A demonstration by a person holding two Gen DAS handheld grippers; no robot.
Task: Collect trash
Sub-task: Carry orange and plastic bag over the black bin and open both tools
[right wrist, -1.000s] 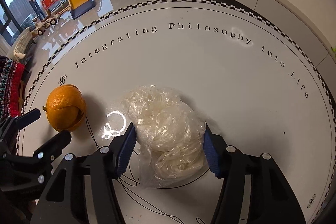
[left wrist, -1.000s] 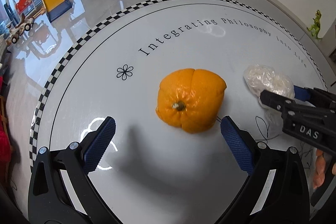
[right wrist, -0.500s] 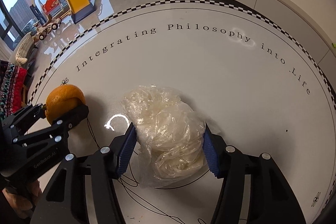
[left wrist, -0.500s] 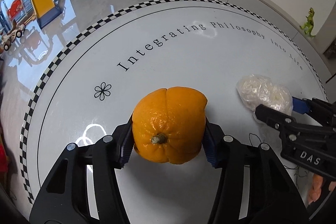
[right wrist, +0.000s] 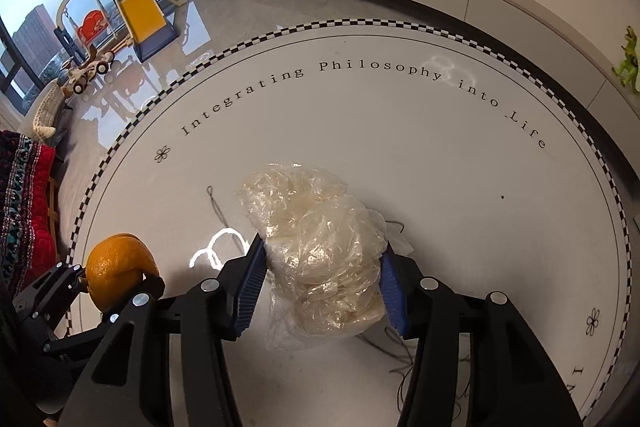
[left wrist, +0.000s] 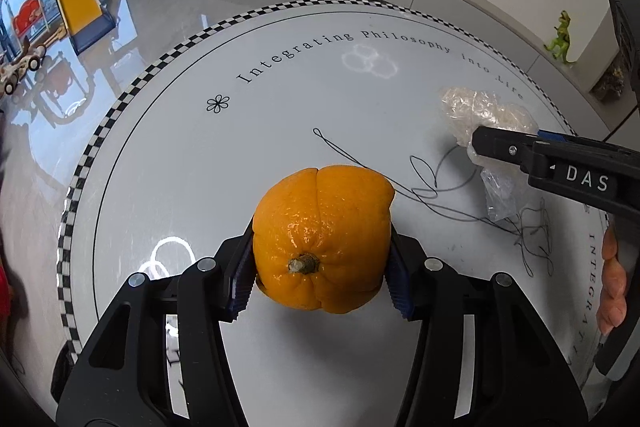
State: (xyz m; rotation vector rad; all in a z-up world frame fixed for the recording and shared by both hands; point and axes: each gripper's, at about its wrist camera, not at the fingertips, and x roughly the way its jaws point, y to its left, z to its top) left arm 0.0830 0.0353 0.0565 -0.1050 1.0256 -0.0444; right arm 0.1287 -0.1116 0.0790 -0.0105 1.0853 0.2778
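My left gripper (left wrist: 320, 279) is shut on an orange peel (left wrist: 320, 239), a hollow orange shell with its stem end facing me, held above the round white table (left wrist: 280, 115). It also shows in the right wrist view (right wrist: 116, 267), low at the left. My right gripper (right wrist: 320, 287) is shut on a crumpled clear plastic bag (right wrist: 320, 247) and holds it off the table. The bag (left wrist: 484, 115) shows in the left wrist view at the right, clamped by the right gripper's fingers (left wrist: 516, 147).
A tangle of thin dark thread (left wrist: 432, 187) lies on the table between the two grippers, also under the bag (right wrist: 400, 359). The table has a checkered rim (right wrist: 120, 143). A toy slide (right wrist: 140, 15) and a red cushion (right wrist: 24, 195) stand beyond the left edge.
My left gripper closed on the orange peel and lifted it off the table. My right gripper raised the plastic bag, uncovering the thread beneath.
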